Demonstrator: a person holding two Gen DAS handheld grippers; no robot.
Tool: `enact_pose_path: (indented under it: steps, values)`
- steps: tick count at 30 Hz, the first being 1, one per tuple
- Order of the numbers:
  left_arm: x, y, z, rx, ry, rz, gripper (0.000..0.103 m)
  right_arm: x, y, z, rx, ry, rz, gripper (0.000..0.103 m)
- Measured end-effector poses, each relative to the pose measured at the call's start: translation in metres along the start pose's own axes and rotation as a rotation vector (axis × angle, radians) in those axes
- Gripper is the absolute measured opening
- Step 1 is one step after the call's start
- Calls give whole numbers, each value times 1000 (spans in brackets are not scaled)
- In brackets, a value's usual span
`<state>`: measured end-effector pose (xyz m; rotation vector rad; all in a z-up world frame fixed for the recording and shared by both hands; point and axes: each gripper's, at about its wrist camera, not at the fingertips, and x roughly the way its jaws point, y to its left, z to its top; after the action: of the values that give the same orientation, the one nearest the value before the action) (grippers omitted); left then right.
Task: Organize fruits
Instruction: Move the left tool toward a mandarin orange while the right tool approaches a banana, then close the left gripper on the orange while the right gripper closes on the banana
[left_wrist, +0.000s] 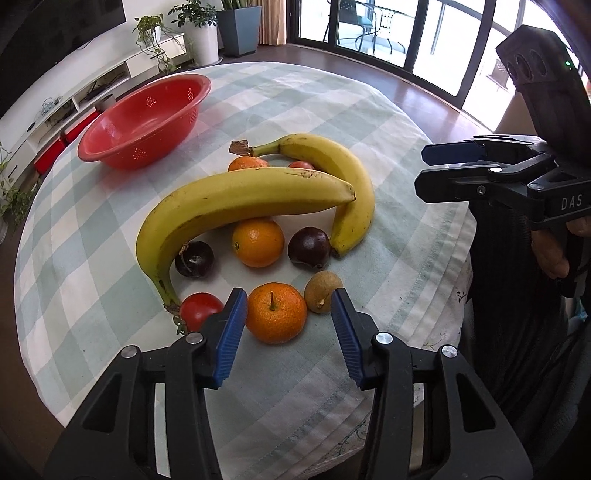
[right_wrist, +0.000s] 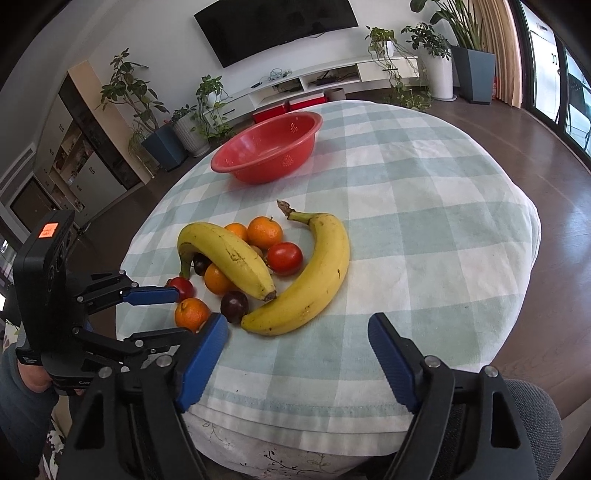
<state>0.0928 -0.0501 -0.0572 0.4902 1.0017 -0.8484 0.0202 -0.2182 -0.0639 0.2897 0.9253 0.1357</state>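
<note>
A heap of fruit lies on the checked tablecloth (left_wrist: 92, 258): two bananas (left_wrist: 236, 199) (left_wrist: 343, 177), several oranges, dark plums (left_wrist: 308, 247), red tomatoes (left_wrist: 199, 308) and a brown kiwi-like fruit (left_wrist: 323, 291). My left gripper (left_wrist: 290, 306) is open, its jaws on either side of the nearest orange (left_wrist: 276, 312) without closing on it; it also shows in the right wrist view (right_wrist: 188, 308). My right gripper (right_wrist: 297, 334) is open and empty, near the front edge, just short of the right banana (right_wrist: 310, 284). An empty red colander bowl (left_wrist: 144, 118) (right_wrist: 266, 151) stands at the far side.
The round table's edge drops off close below both grippers. A wooden floor (right_wrist: 517, 155), potted plants (right_wrist: 199, 110), a TV cabinet (right_wrist: 321, 79) and glass doors (left_wrist: 369, 26) surround the table. Bare cloth lies right of the fruit (right_wrist: 424, 221).
</note>
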Motion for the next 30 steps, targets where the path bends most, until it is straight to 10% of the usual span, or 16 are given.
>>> enact_pose_path:
  steps: [30]
  values:
    - [21,12,-1,76,78,-31,45,87,-10,50,-53,183,-135,65]
